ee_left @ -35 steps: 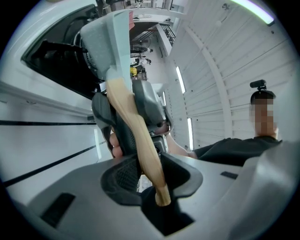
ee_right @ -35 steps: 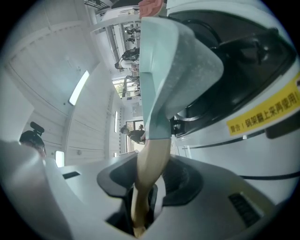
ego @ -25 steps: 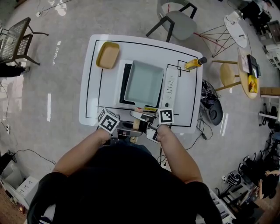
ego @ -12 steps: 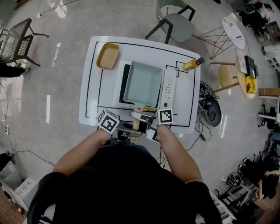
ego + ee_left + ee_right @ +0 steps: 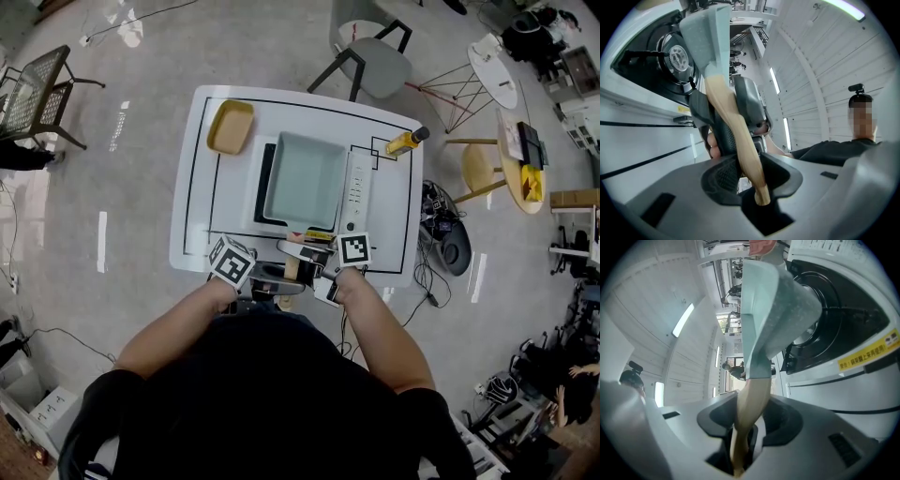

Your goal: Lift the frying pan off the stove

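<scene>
jaws of my left gripper (image 5: 750, 185) are closed partway onto the wooden handle (image 5: 729, 117) of the frying pan (image 5: 305, 178), pinching it near its free end. my right gripper (image 5: 745, 427) clamps the same handle a little closer to the pan body, its jaws likewise pressed against the wood from either side. in the left gripper view i see it just ahead of mine, with fingers (image 5: 711, 145) of a hand showing beside it. the pan is square and pale green, and its handle points back toward me at the near edge of the white table (image 5: 200, 187). it hangs over the stove (image 5: 265, 178). in both gripper views its underside is clear of the burner (image 5: 677, 56), with a gap showing between the two. a yellow tray (image 5: 231, 127) lies near the table's far left corner, well apart from the stove. a bottle (image 5: 405, 142) of yellow liquid lies near the far right corner. a grey chair (image 5: 375, 52) stands beyond the table.
</scene>
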